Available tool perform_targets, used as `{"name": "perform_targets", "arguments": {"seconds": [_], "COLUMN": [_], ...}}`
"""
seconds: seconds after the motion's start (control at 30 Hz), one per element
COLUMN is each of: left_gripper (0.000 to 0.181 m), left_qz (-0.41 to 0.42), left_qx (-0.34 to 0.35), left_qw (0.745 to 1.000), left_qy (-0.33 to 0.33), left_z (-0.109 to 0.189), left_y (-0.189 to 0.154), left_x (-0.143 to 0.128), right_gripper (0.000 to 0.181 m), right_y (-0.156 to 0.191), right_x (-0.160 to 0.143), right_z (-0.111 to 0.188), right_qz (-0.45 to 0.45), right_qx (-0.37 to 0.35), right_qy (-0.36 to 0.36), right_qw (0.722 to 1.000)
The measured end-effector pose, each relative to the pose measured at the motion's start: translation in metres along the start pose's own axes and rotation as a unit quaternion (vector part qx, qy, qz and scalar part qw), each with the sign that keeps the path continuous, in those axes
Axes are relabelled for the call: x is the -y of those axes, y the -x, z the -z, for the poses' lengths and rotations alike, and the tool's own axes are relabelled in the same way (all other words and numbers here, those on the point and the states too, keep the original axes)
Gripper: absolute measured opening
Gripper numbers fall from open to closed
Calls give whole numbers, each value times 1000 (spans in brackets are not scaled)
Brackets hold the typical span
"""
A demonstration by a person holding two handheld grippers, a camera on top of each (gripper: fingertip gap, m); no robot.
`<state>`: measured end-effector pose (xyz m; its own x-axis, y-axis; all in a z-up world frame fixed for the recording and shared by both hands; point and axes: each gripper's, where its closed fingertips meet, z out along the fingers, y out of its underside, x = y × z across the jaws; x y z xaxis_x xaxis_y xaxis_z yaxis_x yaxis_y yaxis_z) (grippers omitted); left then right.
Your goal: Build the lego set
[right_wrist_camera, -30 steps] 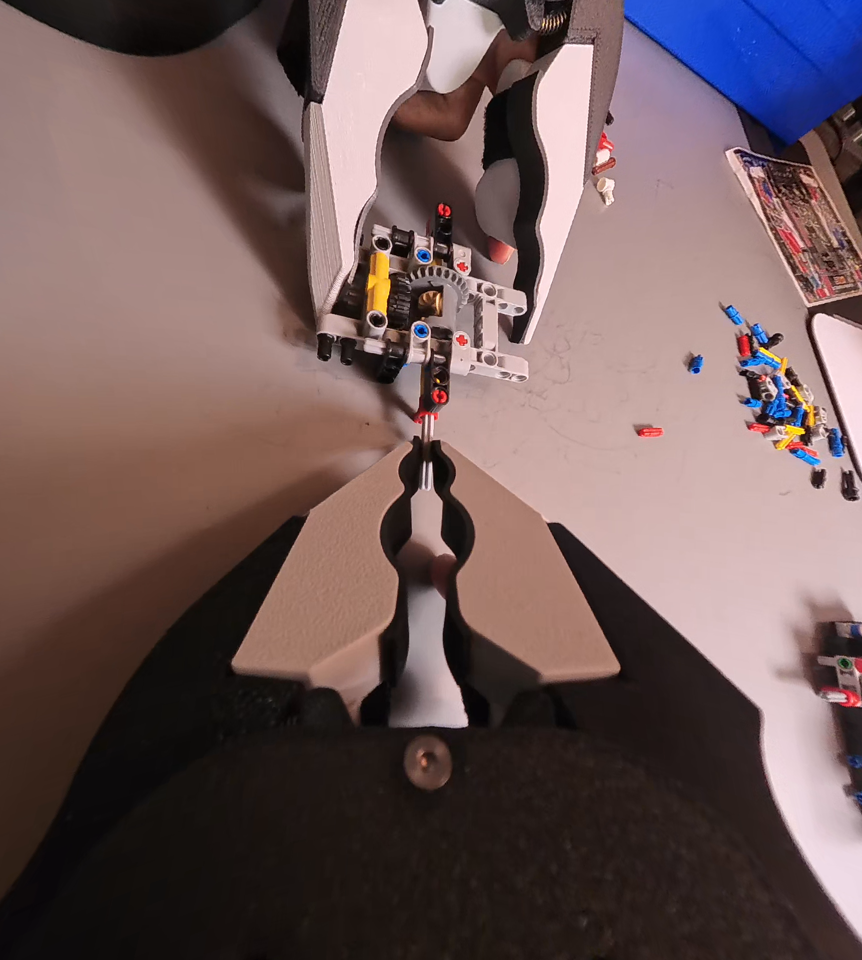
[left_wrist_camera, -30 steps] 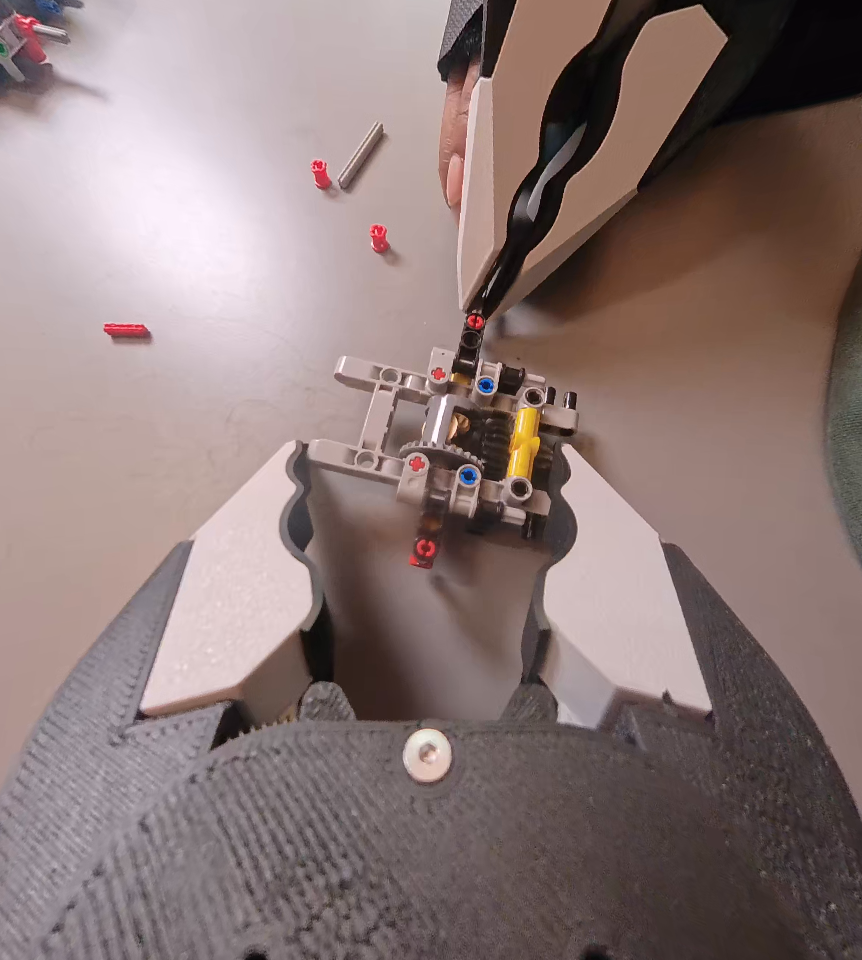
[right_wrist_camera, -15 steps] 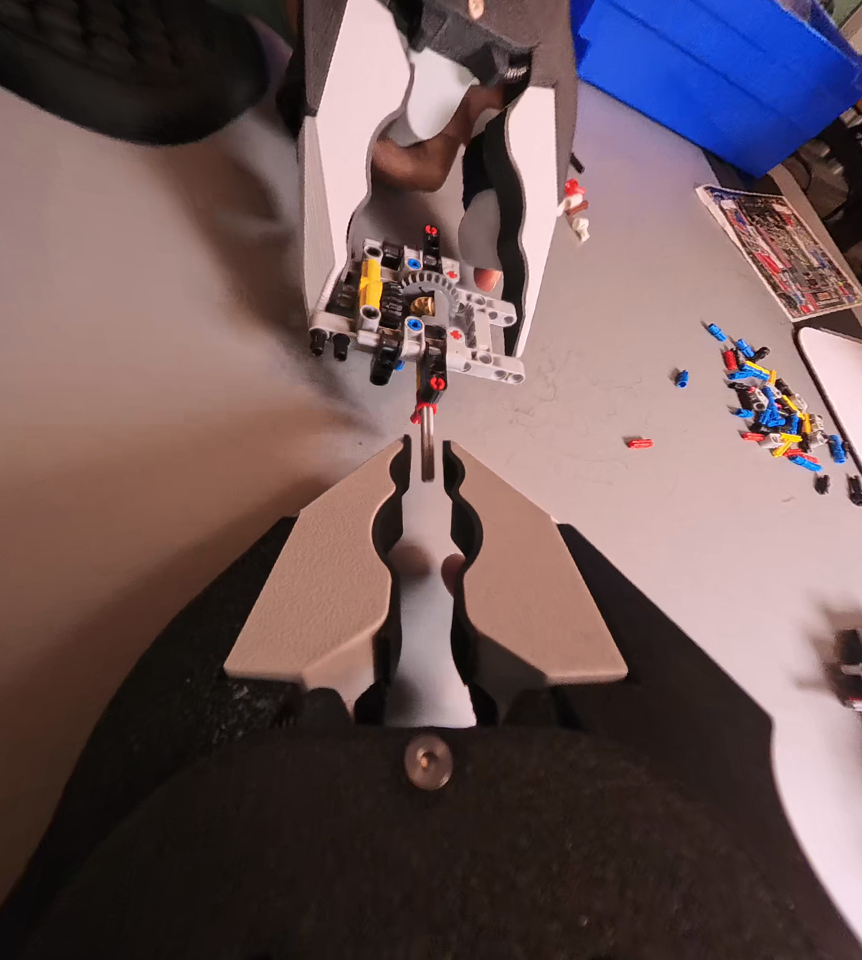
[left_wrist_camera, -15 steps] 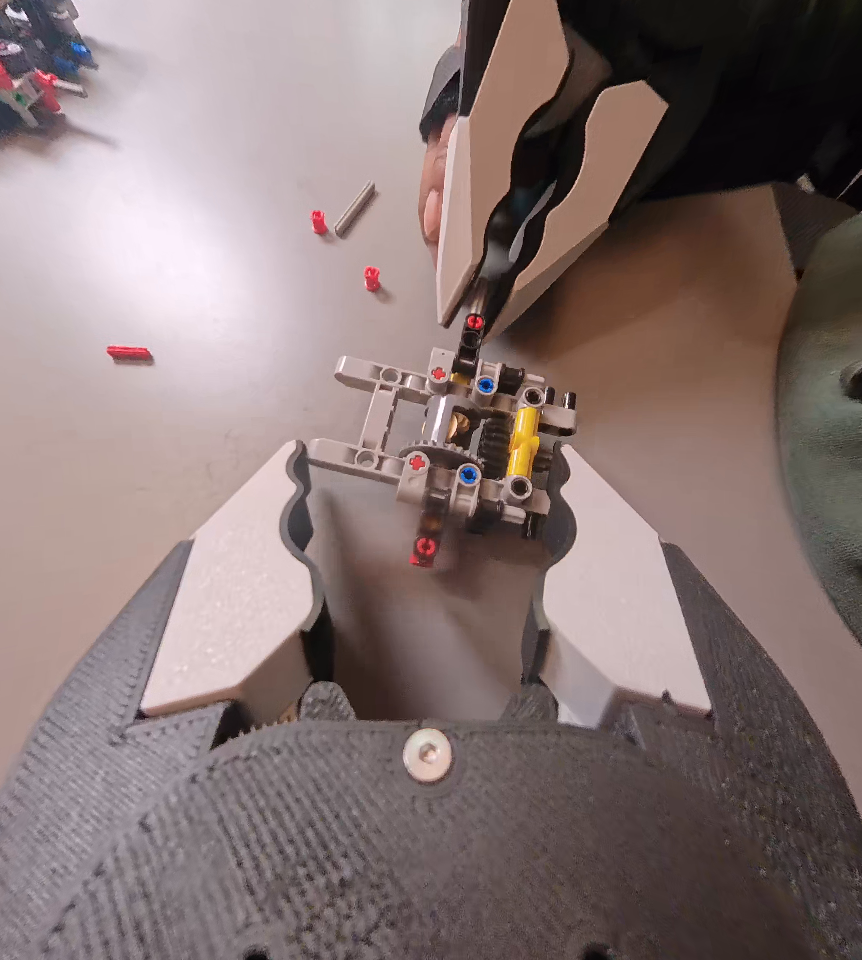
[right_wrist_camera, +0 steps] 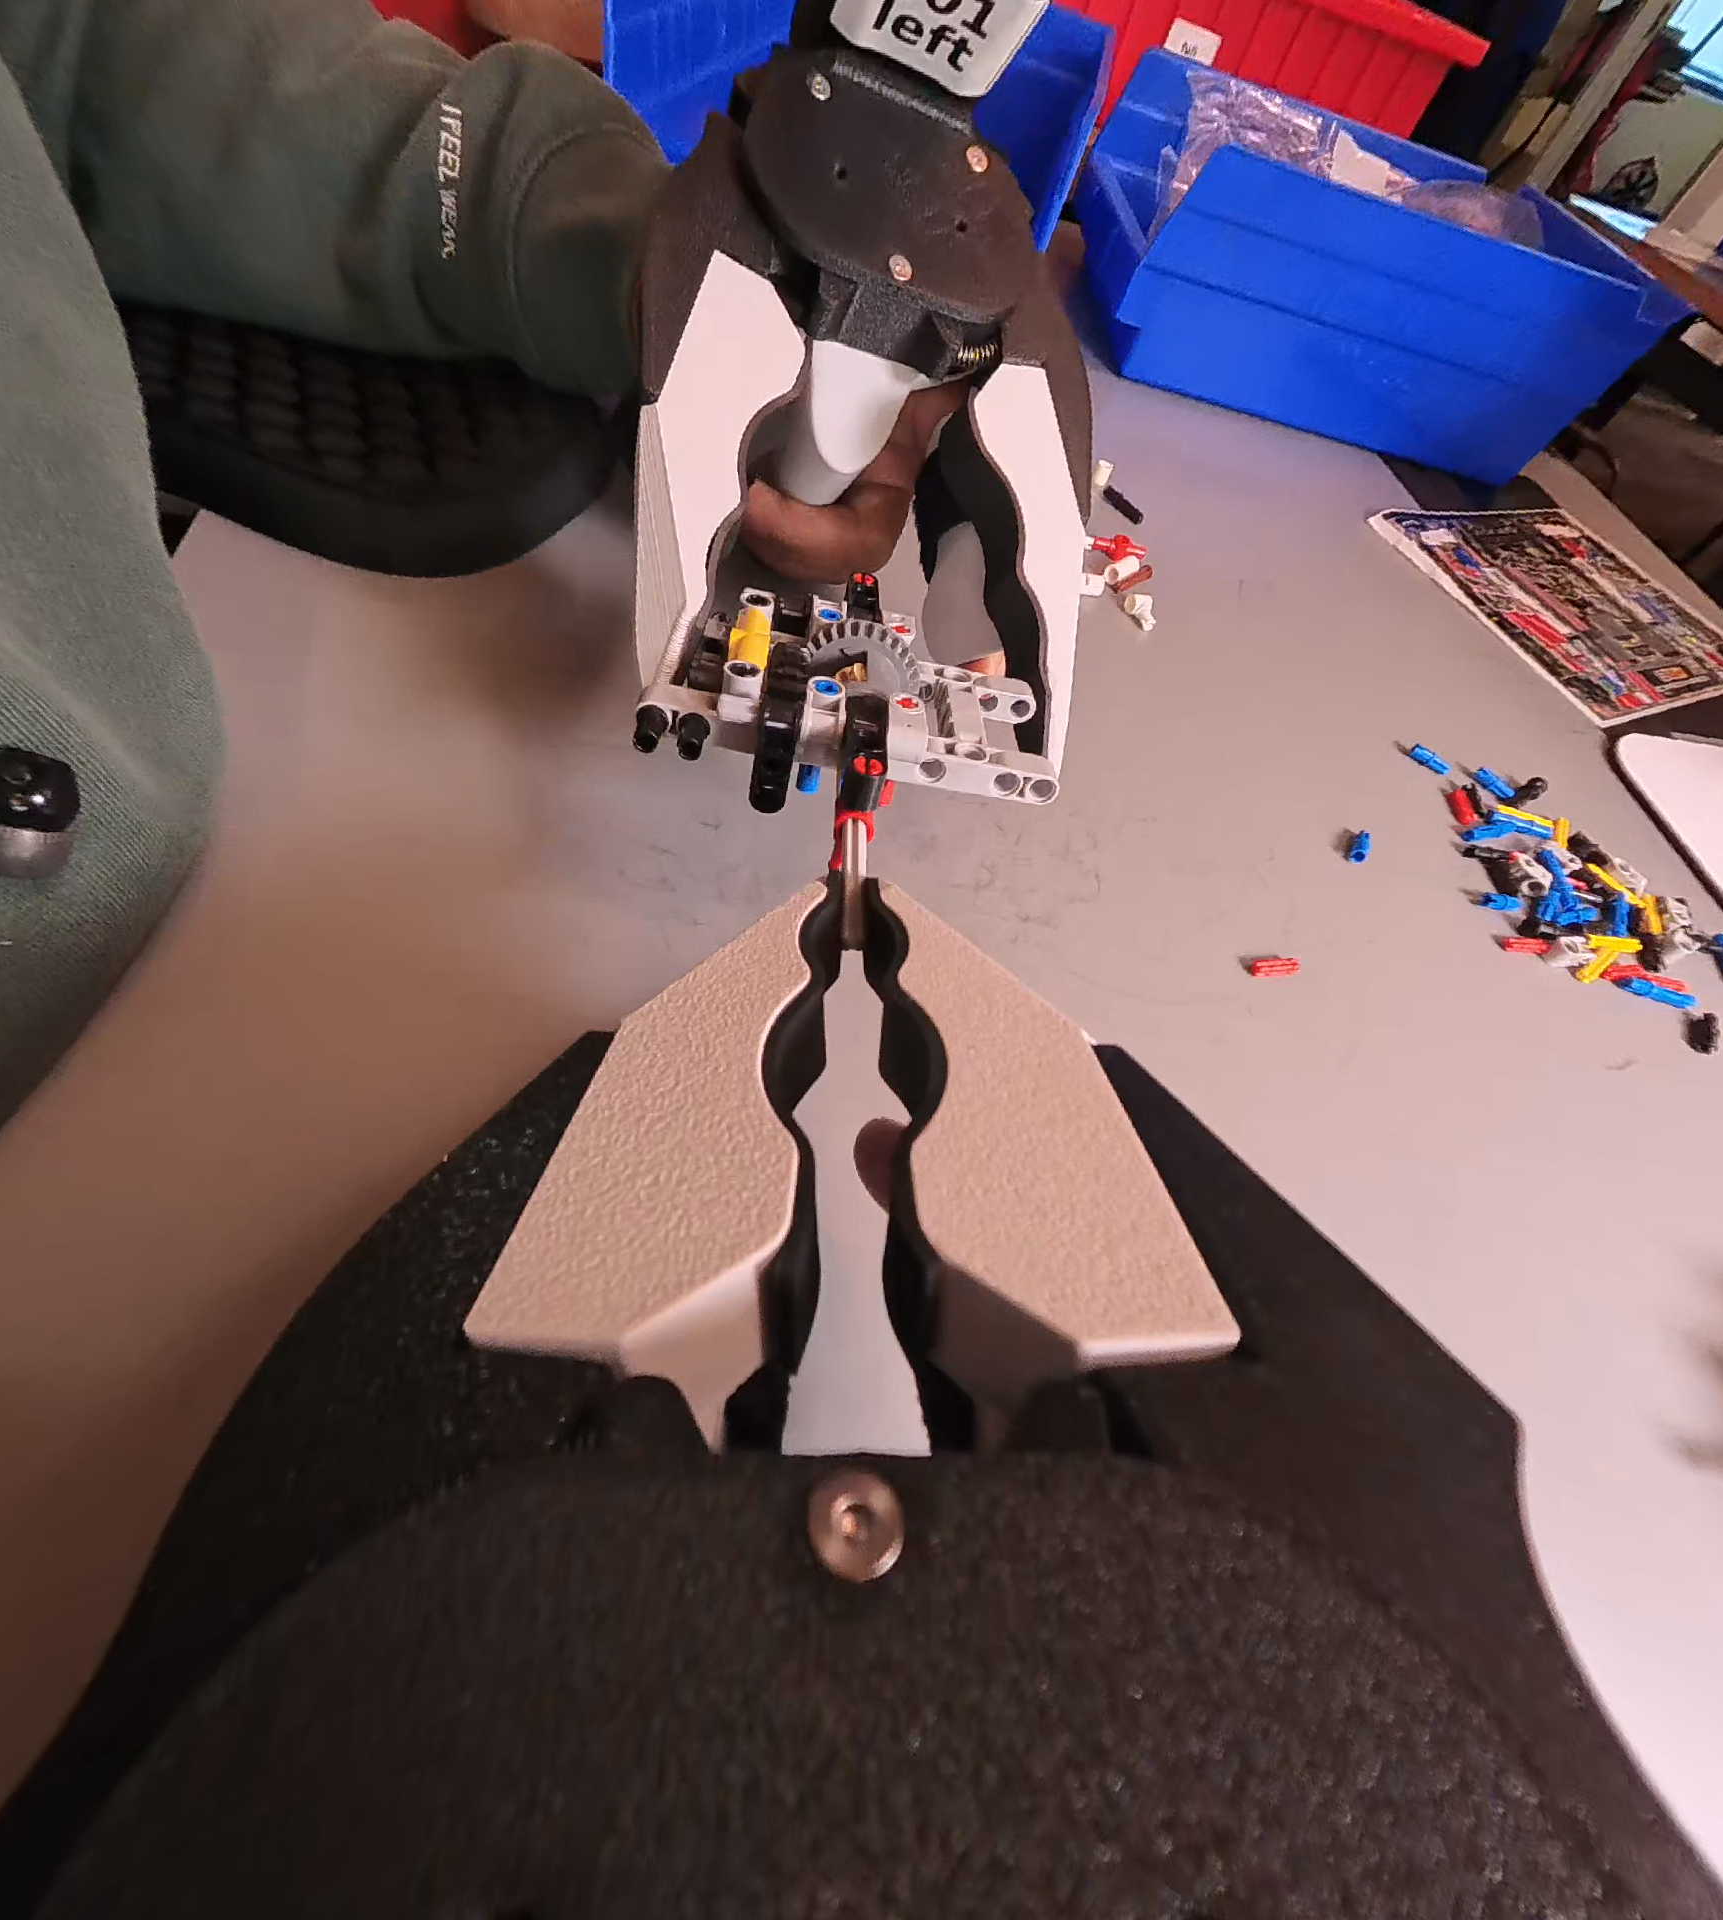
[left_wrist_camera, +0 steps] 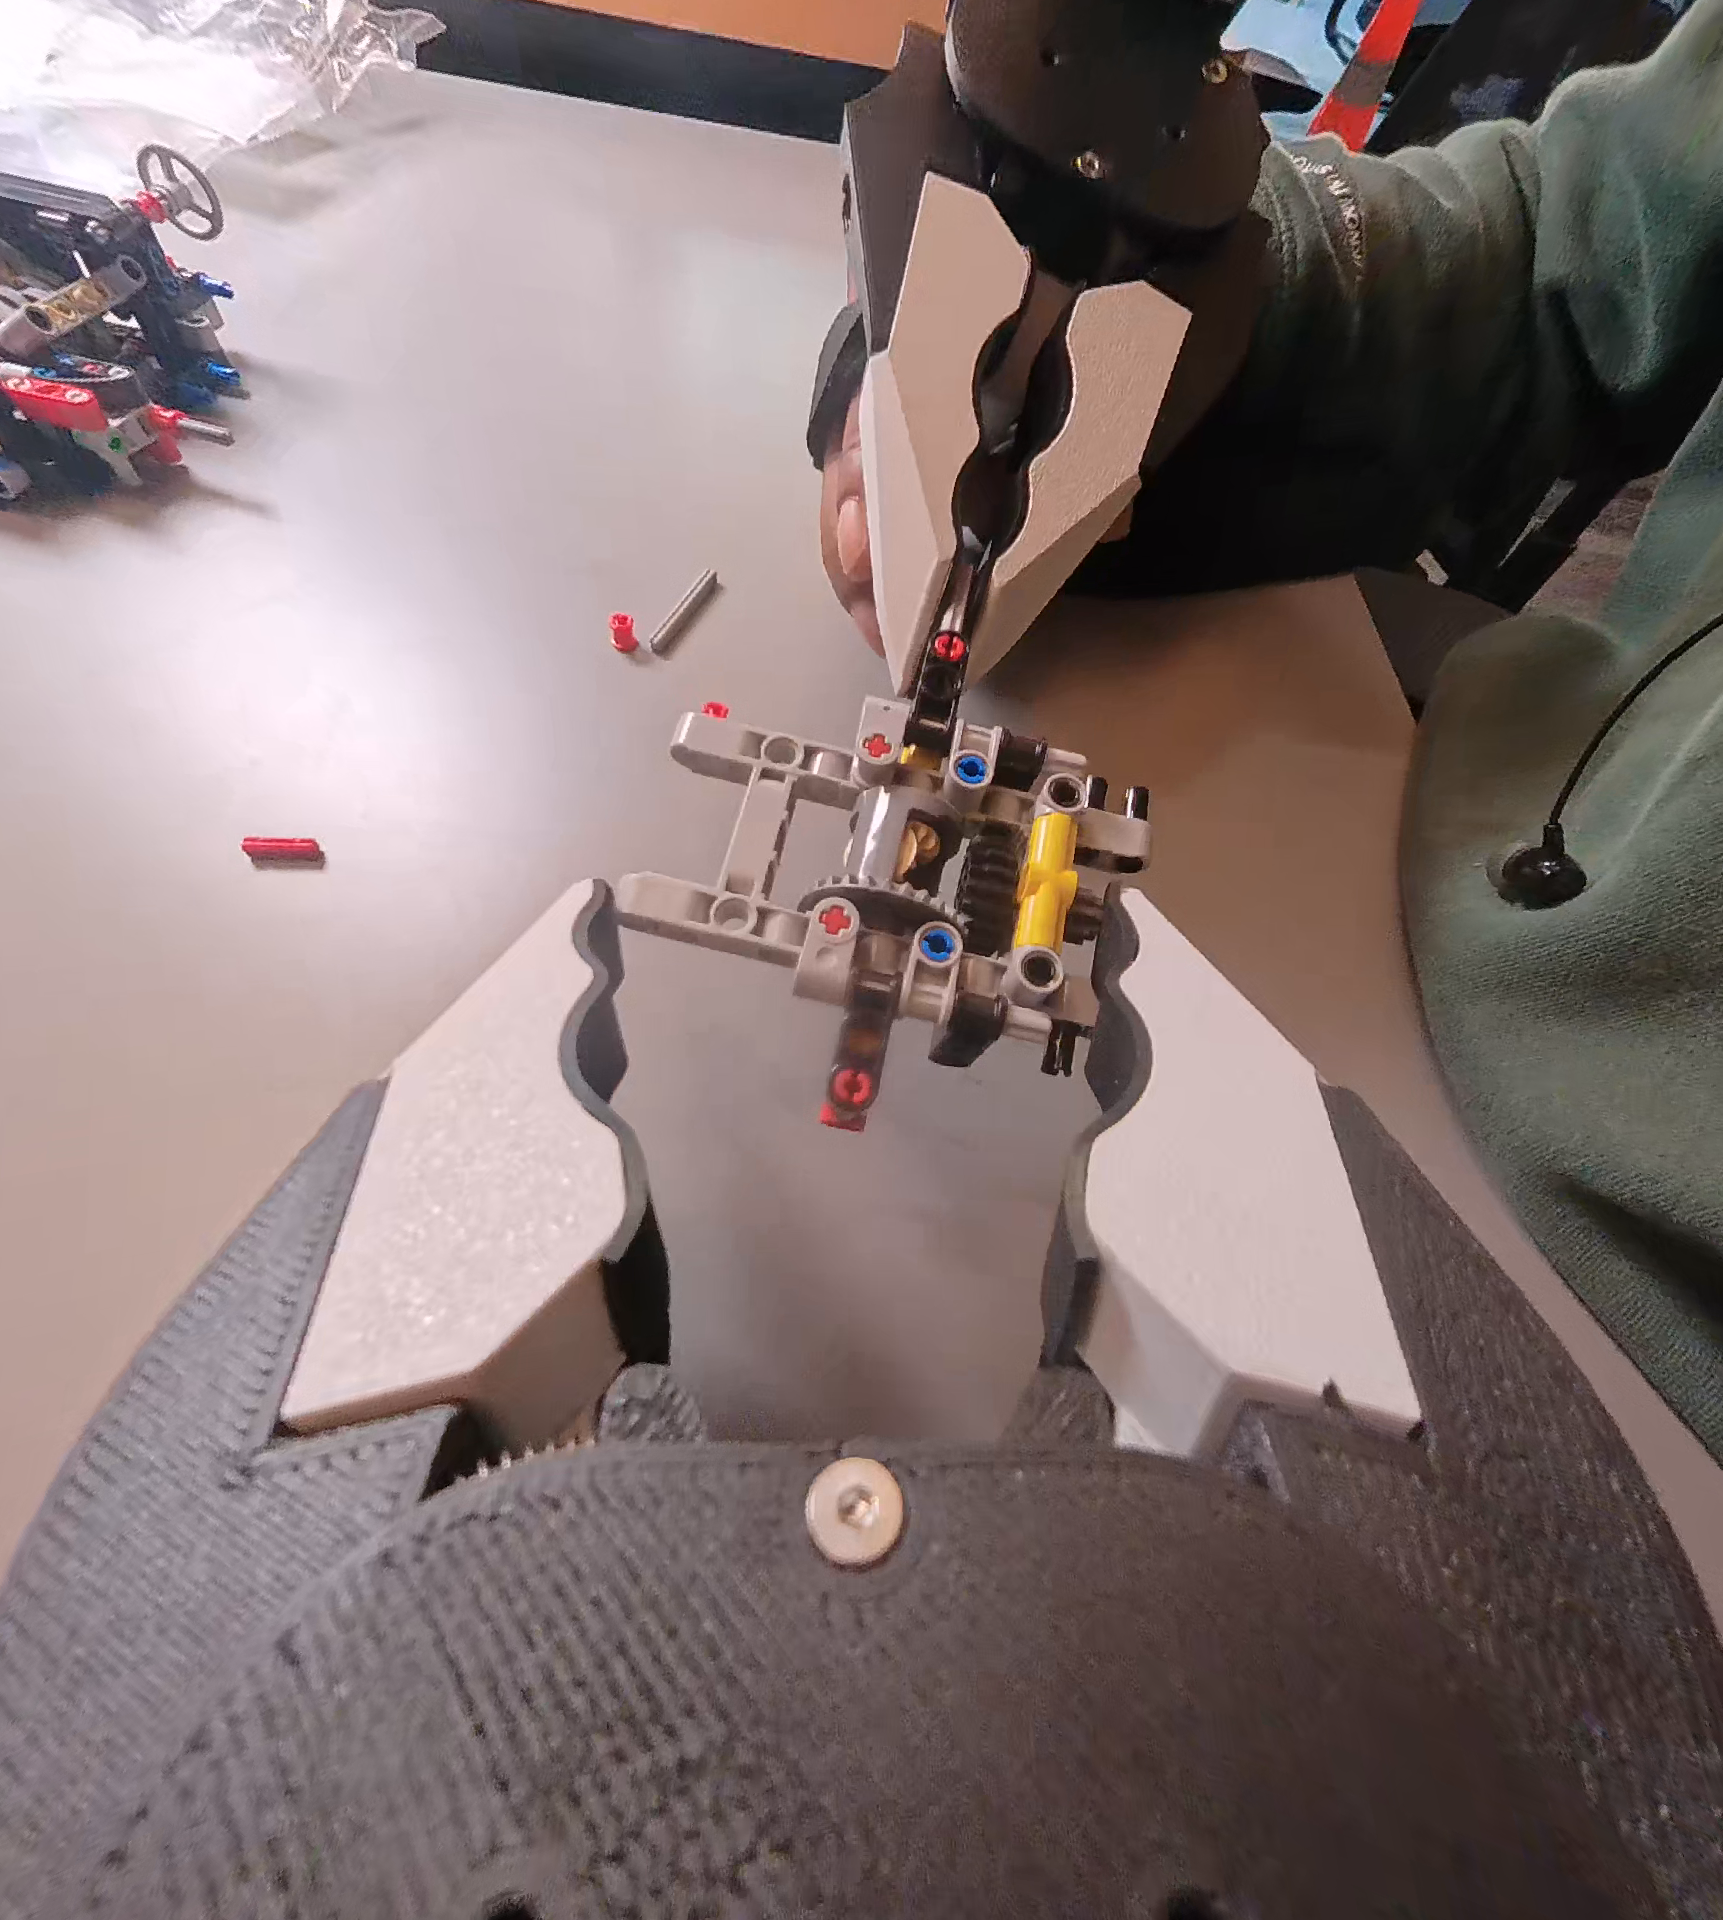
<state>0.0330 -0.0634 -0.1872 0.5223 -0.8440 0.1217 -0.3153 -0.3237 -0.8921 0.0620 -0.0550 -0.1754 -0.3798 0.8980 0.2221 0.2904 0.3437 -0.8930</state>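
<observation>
Holding the grey lego frame (left_wrist_camera: pixel 898 883) at frame centre, above the table (left_wrist_camera: pixel 369 520), between wide-spread left gripper (left_wrist_camera: pixel 862 935) fingers. Pinching a thin grey axle (right_wrist_camera: pixel 852 883), nearly closed right gripper (right_wrist_camera: pixel 852 914), axle tip at the frame's black connector (right_wrist_camera: pixel 865 743).

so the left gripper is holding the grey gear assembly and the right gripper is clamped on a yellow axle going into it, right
Not quite: the axle is grey metal-coloured, not yellow, as the right wrist view shows. The rest holds: the left gripper holds the grey gear assembly, and the right gripper is clamped on the axle going into it.
</observation>
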Motion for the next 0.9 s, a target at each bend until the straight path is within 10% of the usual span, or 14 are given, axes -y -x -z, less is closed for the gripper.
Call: {"name": "perform_targets", "arguments": {"seconds": [0.9], "left_gripper": [90], "left_qz": [11], "left_qx": [32], "left_qw": [999], "left_qy": [-33], "left_z": [12], "left_y": [18], "left_x": [0], "right_gripper": [2], "right_y": [-25], "right_x": [-4], "right_z": [22], "right_qz": [-45], "right_qx": [-33], "right_qy": [-13], "right_qw": [998]}}
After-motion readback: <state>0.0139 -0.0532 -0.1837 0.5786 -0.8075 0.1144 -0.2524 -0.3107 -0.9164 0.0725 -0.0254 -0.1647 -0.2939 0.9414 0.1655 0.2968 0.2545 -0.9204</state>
